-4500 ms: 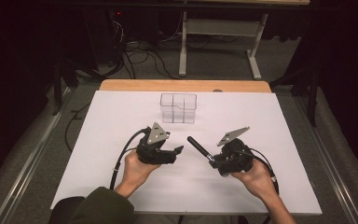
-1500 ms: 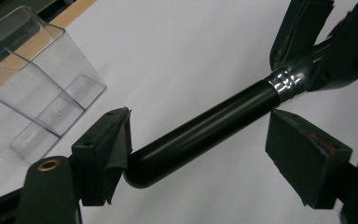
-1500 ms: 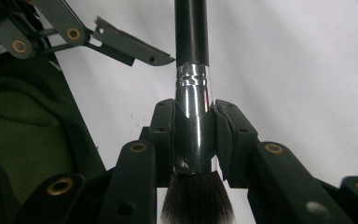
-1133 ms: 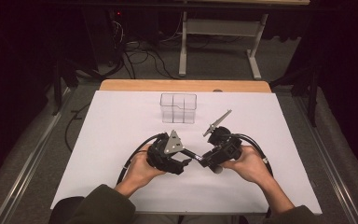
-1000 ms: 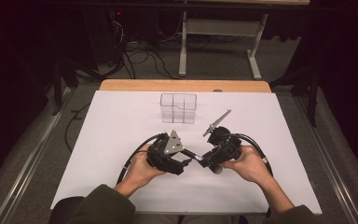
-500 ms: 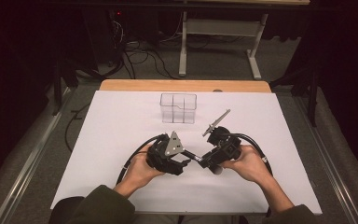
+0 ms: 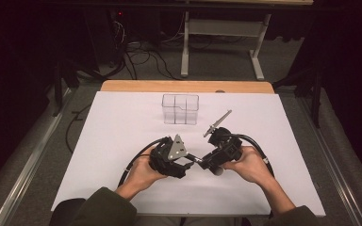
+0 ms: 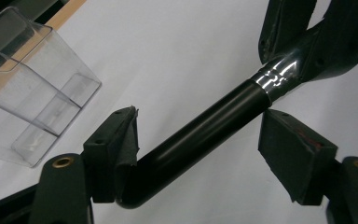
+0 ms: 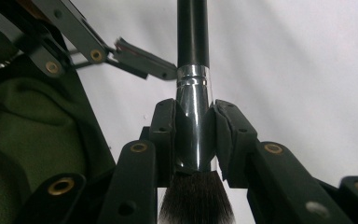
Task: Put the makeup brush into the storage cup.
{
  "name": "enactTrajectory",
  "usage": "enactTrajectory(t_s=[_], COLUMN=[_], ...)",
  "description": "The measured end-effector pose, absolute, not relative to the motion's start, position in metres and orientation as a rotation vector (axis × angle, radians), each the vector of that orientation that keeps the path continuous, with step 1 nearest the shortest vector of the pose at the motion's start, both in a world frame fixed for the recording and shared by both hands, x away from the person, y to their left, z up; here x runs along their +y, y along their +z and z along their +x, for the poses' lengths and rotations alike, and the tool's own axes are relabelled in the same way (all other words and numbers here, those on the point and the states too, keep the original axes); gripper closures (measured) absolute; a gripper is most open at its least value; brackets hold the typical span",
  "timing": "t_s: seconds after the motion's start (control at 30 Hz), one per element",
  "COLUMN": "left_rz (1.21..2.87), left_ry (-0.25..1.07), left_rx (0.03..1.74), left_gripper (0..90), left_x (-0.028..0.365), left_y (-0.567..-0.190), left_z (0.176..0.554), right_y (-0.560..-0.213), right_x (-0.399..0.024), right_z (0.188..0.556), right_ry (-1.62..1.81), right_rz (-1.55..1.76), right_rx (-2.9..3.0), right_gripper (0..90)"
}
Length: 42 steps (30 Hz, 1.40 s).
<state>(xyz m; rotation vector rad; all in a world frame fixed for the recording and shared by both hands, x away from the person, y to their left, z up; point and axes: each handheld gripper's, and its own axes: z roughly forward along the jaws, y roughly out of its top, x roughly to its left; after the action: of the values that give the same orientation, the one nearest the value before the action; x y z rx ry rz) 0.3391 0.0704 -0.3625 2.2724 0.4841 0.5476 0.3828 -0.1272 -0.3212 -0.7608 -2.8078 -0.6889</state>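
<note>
While you hold both tools low at the near middle of the sheet, the notes run so:

Right gripper [image 9: 193, 140]: clamped tight on the brush [image 9: 193, 51] at its shiny ferrule, bristles pointing back toward your hand, black handle pointing out toward the other tool.
Left gripper [image 8: 200, 144]: jaws wide, and they have just been closing a little; the brush handle lies between them. One pad looks to touch the handle near its end, the other stands clear, so no grip yet.
Brush position: above the sheet, bridging the two tools, as the high view shows at [image 7: 199, 160].
Done: brush is up off the table and presented handle-first to your left gripper [image 7: 181, 162].
Left, by my reading: close the left jaws, free the right gripper [image 7: 206, 162], then carry the brush to the box [image 7: 180, 109], likely its home.
Box: clear, divided, upright, well apart from the tools toward the far edge; looks empty.
Room: bare white sheet [image 7: 122, 122] between you and the box.
Edges: wooden table [image 7: 188, 86] strip just behind the box; mind the drop beyond.
</note>
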Motion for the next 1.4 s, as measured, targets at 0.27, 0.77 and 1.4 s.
enactTrajectory(t_s=[0.27, 0.77, 1.4], left_rz=[2.271, 2.274, 2.286], left_ry=[0.555, 0.555, 0.536], left_rx=[0.481, 0.463, 0.455], left_gripper=[33.9, 43.6, 49.5], left_x=[0.0713, 0.0699, 0.0688], left_y=[-0.3616, -0.3611, -0.3633], left_z=[0.3378, 0.3350, 0.3351], right_y=[-0.3197, -0.3164, -0.3145], right_x=[-0.1262, -0.1249, -0.1249], right_z=[0.3823, 0.3820, 0.3834], right_ry=[-0.745, -0.798, -0.850], right_rz=[-0.761, -0.758, -0.726], right_rx=[-2.788, -2.788, -2.743], right_gripper=[72.5, 72.5, 72.4])
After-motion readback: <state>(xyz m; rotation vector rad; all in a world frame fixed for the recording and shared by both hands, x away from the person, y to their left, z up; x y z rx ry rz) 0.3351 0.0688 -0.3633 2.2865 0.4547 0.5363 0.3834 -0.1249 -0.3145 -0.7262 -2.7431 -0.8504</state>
